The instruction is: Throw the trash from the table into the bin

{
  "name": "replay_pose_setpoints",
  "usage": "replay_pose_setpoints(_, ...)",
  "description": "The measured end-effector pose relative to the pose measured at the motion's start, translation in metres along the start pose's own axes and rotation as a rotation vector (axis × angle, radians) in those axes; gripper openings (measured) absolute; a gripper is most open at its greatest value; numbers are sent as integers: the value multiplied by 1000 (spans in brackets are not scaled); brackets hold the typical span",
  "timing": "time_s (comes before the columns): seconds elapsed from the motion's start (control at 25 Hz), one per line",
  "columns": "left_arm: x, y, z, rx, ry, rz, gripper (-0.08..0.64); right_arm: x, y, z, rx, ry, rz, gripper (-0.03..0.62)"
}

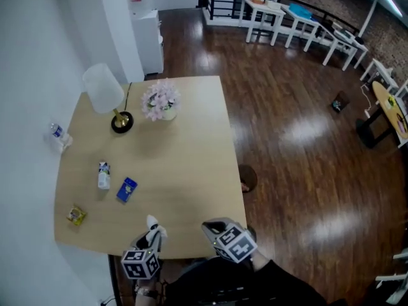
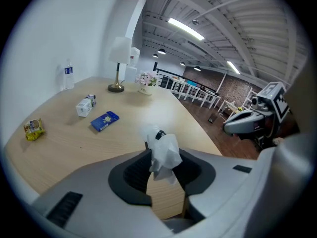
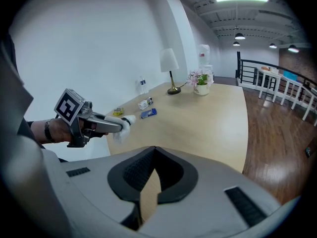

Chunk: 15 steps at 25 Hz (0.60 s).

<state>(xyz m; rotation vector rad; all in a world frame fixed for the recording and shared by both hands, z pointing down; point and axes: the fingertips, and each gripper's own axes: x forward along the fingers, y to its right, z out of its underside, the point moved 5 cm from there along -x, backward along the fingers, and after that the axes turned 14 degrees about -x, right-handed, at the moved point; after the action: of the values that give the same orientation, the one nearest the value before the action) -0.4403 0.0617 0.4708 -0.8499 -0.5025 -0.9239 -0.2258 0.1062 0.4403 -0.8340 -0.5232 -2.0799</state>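
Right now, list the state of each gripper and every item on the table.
left gripper: shut on the white tissue
right gripper: shut, empty
white tissue: crumpled, pinched between the left jaws
water bottle: upright
small carton: on its side
blue packet: lying flat
yellow wrapper: lying flat
lamp: upright
flower vase: upright

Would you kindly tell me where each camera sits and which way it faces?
Head view: on the person's head, looking steeply down at the table; left gripper and right gripper show at the bottom.
Left gripper view: on the left gripper, facing across the table towards the lamp; its jaws pinch a tissue.
Right gripper view: on the right gripper, facing along the table; jaws shut, empty.
Shared: both gripper views show the blue packet.
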Motion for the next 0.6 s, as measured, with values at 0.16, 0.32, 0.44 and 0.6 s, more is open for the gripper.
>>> replay_pose_setpoints(0.16, 17, 55, 10, 42, -23, 4, 129, -28, 28, 26, 14, 23, -10, 8)
replay_pose_setpoints(0.32, 39, 127, 25, 60, -54, 13, 127, -70, 69, 62, 59, 49, -6, 8)
replay_pose_setpoints(0.44, 56, 183, 38, 59, -78, 23, 127, -99, 98, 96, 78, 66, -8, 8)
replay_pose_setpoints(0.6, 81, 242, 55, 41, -102, 24, 127, -129, 130, 141, 111, 46, -23, 8)
